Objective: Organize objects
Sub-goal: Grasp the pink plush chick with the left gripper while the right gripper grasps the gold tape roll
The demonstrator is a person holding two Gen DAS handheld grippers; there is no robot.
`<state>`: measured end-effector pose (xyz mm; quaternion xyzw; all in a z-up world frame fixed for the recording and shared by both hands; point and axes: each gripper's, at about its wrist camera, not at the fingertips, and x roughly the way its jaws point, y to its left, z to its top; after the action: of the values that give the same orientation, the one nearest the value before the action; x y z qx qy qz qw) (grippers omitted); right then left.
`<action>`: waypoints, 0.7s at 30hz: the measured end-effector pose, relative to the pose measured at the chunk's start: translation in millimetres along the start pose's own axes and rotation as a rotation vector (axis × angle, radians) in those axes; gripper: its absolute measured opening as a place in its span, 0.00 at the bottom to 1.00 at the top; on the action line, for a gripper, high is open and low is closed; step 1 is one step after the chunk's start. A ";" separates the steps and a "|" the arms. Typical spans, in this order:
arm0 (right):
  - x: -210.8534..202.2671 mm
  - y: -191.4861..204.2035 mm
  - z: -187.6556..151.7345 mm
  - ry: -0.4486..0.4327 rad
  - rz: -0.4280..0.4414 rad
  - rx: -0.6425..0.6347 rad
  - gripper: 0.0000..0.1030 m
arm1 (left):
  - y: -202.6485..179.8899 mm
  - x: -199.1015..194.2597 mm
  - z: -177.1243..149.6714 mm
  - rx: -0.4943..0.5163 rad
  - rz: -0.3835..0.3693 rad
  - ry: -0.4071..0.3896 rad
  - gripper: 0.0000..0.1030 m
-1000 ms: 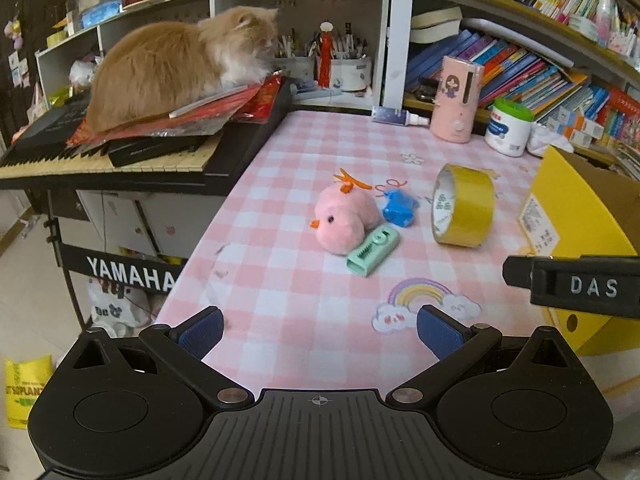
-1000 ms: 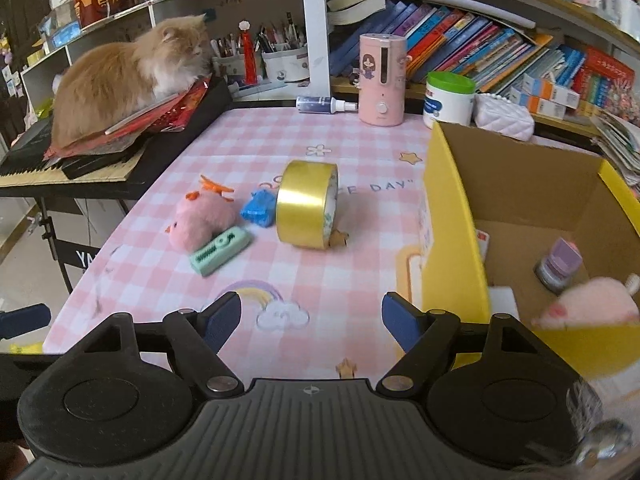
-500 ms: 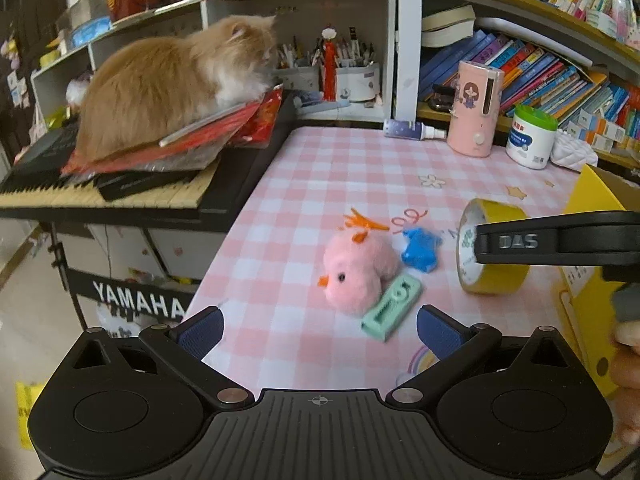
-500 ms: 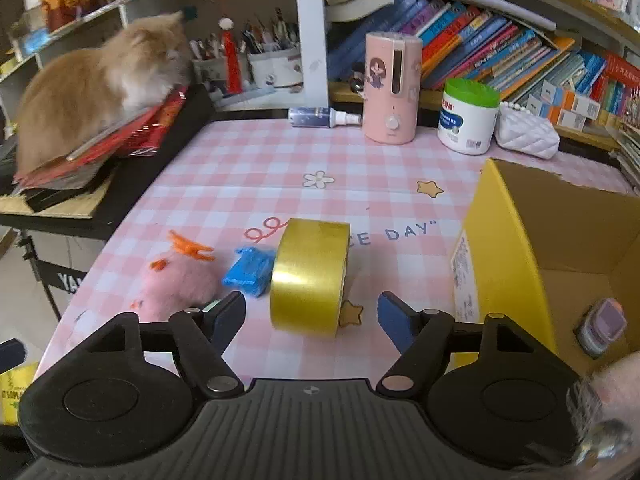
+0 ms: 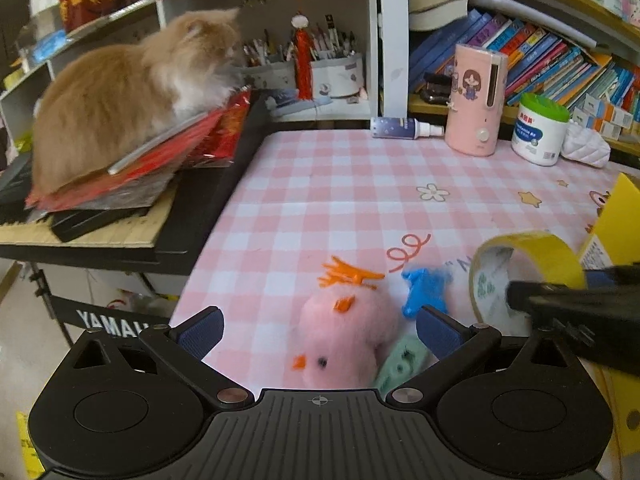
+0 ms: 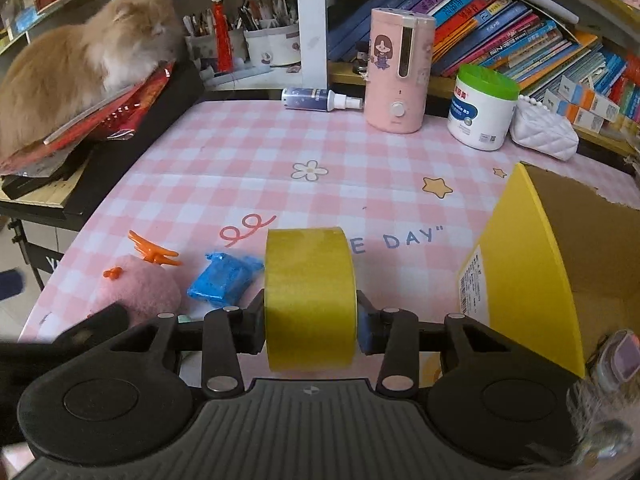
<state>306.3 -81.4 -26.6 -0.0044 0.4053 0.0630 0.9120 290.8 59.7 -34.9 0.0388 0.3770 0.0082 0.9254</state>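
Yellow tape roll [image 6: 310, 296] standing on edge on the pink checked bench [image 6: 248, 152], clamped at its two flat sides between the fingers [image 6: 366, 330] of the right gripper [image 6: 311, 322], just drawn in around it. Immediately left, a blue wrapped packet [image 6: 224, 280]; left again, a pink plush chick [image 5: 340, 340] with a mint-green correction-tape dispenser [image 5: 398, 366] touching its right side. Left gripper [image 5: 320, 330] spread wide over the chick, pads clear of it. Right of the roll, an open yellow cardboard box [image 6: 528, 264]. Far left, an orange cat [image 6: 80, 68] lying on a keyboard.
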 end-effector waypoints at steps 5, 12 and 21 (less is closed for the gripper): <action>-9.2 1.4 -0.8 -0.032 0.031 -0.053 0.37 | 7.9 30.0 6.4 -0.022 -0.036 0.055 0.95; -24.5 4.6 1.0 -0.070 0.035 -0.083 0.37 | 1.4 47.4 -5.9 0.034 -0.137 0.106 0.57; -53.7 -2.5 -9.8 -0.096 0.049 -0.033 0.37 | 18.0 -2.0 -4.3 -0.052 -0.152 0.013 0.53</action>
<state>263.7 -90.4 6.4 -0.0065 0.3601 0.0922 0.9283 286.5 77.8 -35.1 -0.0140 0.3843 -0.0521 0.9216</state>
